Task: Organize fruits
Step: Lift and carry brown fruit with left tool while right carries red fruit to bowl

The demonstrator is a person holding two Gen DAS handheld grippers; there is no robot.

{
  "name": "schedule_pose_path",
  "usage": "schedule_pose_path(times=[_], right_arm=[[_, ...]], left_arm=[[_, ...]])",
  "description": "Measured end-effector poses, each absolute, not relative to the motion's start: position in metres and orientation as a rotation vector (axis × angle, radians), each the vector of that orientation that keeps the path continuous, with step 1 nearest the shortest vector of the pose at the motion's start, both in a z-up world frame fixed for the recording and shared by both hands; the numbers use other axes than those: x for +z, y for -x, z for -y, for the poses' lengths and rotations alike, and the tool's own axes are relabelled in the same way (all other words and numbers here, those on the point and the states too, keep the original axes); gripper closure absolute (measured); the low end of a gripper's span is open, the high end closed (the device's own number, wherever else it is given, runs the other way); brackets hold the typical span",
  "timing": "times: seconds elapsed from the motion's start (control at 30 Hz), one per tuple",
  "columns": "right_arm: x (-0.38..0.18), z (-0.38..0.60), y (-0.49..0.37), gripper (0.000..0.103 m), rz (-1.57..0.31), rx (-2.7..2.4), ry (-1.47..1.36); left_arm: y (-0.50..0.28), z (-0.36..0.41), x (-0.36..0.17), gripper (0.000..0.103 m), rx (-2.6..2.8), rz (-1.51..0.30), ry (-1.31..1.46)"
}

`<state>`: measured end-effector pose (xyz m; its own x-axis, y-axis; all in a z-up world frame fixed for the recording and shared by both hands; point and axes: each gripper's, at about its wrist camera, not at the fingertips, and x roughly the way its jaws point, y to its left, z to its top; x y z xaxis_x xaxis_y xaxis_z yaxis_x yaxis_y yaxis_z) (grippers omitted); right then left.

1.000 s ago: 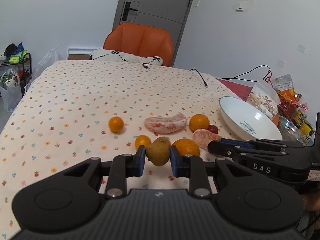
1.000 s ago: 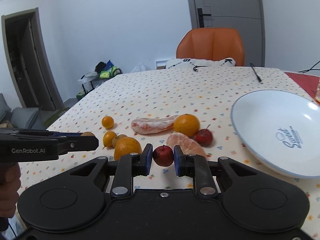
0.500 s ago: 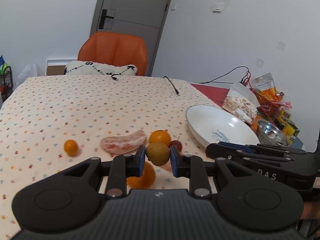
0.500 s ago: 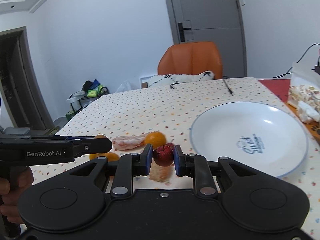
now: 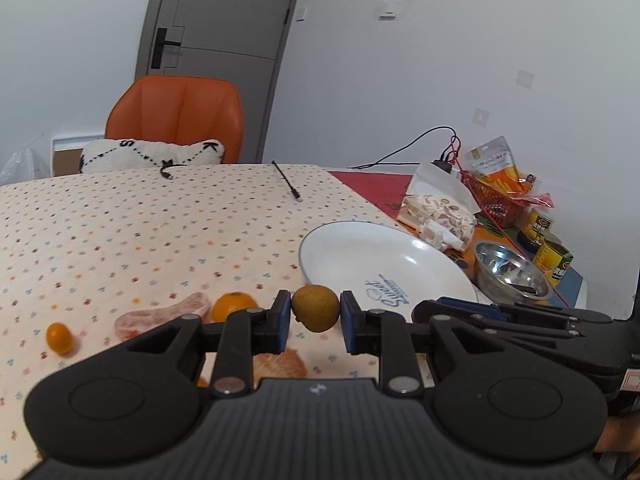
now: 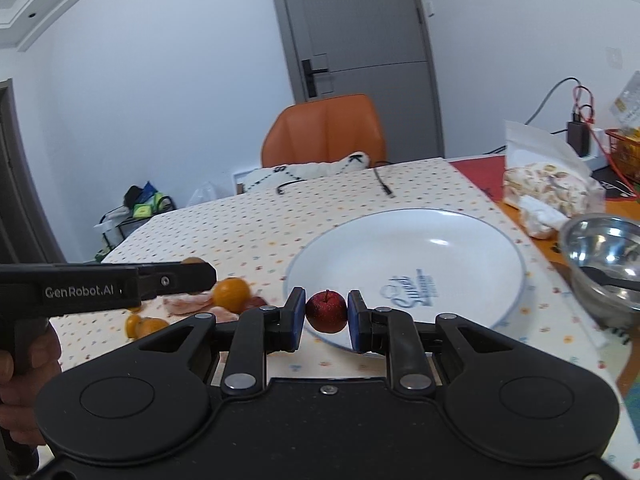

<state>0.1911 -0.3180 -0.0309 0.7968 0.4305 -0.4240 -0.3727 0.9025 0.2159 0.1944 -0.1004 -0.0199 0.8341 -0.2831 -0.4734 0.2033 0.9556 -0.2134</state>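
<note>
My left gripper (image 5: 315, 315) is shut on a brown-green kiwi-like fruit (image 5: 315, 307), held above the table just left of the white plate (image 5: 360, 256). My right gripper (image 6: 326, 317) is shut on a small red apple-like fruit (image 6: 326, 310) over the near rim of that plate (image 6: 460, 248), which holds nothing. On the dotted tablecloth lie an orange (image 5: 233, 305), a small kumquat (image 5: 59, 337), a peeled pomelo segment (image 5: 160, 315) and a peeled piece (image 5: 280, 366) under my left fingers. The left gripper's side (image 6: 120, 286) shows in the right wrist view.
A steel bowl (image 5: 508, 276) with a spoon, snack bags (image 5: 436, 212), cans (image 5: 556, 260) and a red basket (image 5: 496, 204) crowd the table's right end. A black cable (image 5: 286, 180) lies farther back. An orange chair (image 5: 176, 120) with a cushion stands beyond the far edge.
Both grippers have lifted and swung right toward the plate, each still holding its fruit. The fruits on the cloth now sit lower and to the left.
</note>
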Motion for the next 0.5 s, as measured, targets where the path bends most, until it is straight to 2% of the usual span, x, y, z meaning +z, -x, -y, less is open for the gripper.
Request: schedule_pose_path(times=[0.5], right_arm=[[-0.043, 0.346, -0.206, 0.082, -0.495, 0.308, -0.139]], left_arm=[[-0.232, 0.136, -0.026, 0.079, -0.311, -0.554, 0.126]])
